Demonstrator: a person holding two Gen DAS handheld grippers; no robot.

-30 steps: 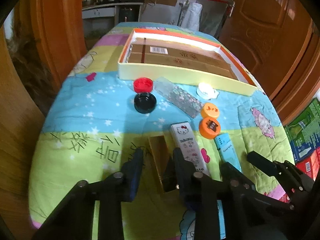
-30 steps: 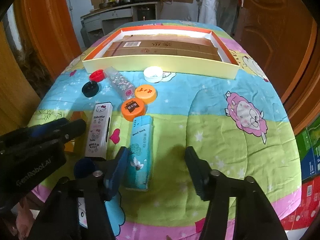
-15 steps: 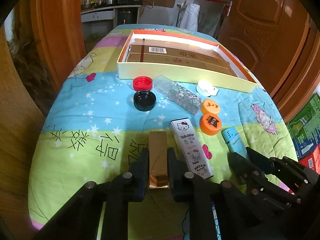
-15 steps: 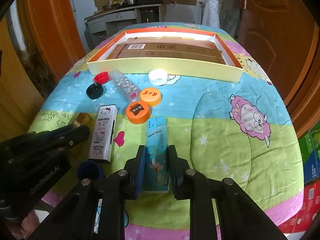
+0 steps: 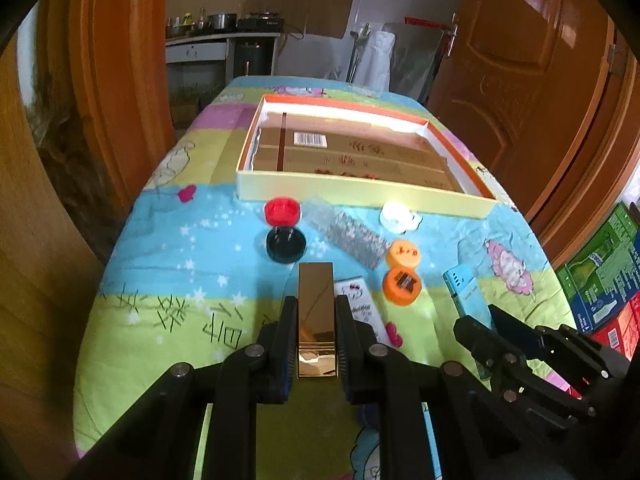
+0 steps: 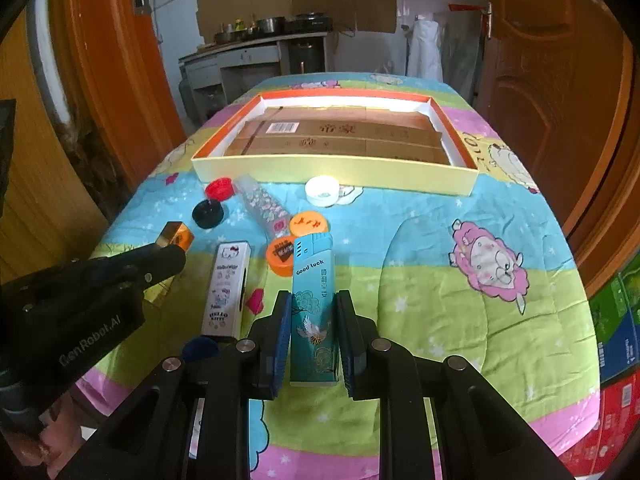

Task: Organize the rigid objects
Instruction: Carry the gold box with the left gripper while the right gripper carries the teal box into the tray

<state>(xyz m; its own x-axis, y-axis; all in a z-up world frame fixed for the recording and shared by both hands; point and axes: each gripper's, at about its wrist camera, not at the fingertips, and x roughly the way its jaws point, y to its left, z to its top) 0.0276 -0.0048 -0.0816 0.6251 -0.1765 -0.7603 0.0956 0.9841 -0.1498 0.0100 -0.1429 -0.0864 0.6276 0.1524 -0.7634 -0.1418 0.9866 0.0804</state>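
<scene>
A shallow cardboard-lined tray (image 5: 360,192) waits at twelve o'clock on the cartoon quilt (image 6: 440,280), bottle caps and small boxes scattered before it. The left gripper (image 5: 316,336) clamps a gold box (image 5: 315,308) and the right gripper (image 6: 312,336) a teal "Good luck" box (image 6: 314,304), both apparently lifted. Each slick box is pinched near its rear end, so either could pivot or slip free.

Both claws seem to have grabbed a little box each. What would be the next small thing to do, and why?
Probably lift both and carry them toward the tray. The left gripper is shut on the gold box and the right gripper on the blue box, so the grasps look done. The tray holds only cardboard, while the caps and other boxes lie on the quilt.
</scene>
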